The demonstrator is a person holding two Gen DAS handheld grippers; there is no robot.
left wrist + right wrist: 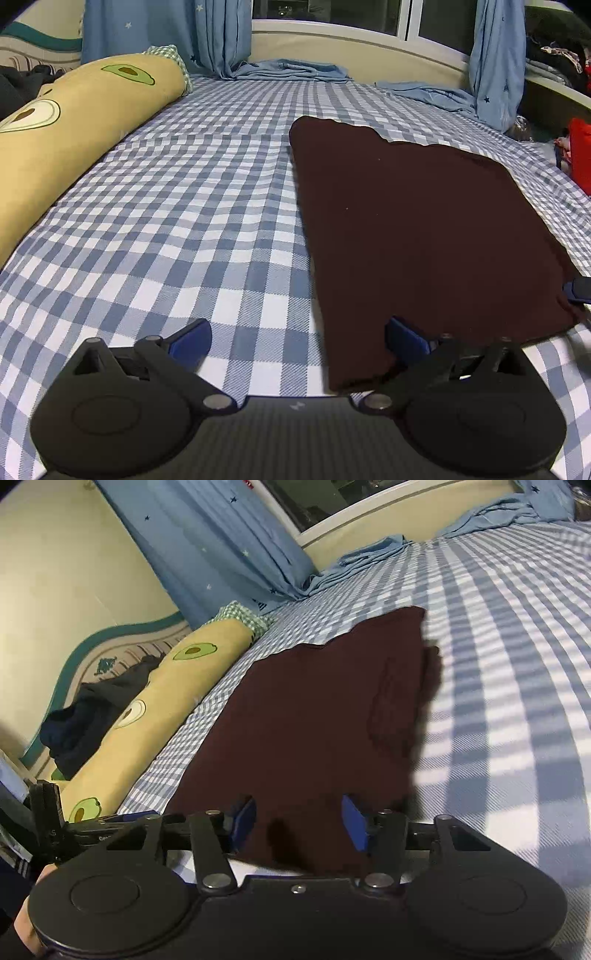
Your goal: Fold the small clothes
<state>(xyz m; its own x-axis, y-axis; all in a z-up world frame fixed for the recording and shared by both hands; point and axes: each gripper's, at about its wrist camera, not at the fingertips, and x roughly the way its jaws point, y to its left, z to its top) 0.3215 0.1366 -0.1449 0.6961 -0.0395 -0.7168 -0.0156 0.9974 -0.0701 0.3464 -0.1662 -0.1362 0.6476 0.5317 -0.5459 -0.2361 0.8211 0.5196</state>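
Note:
A dark maroon garment [417,236] lies flat and folded on the blue-and-white checked bed sheet [184,221]. My left gripper [299,338] is open wide at the garment's near left corner. Its right fingertip [404,336] is over the cloth edge and its left one over bare sheet. In the right wrist view the same garment [314,709] stretches away from my right gripper [299,823]. That gripper's blue pads [354,825] stand apart above the near edge, with nothing pinched. A blue tip of the right gripper [578,290] shows at the garment's near right edge.
A long yellow avocado-print bolster [74,129] lies along the left side. Blue star curtains [218,37] hang at the window and pool on the bed. Dark clothes [92,716] are piled by the headboard. A red item [580,151] sits far right. A hand [27,923] shows lower left.

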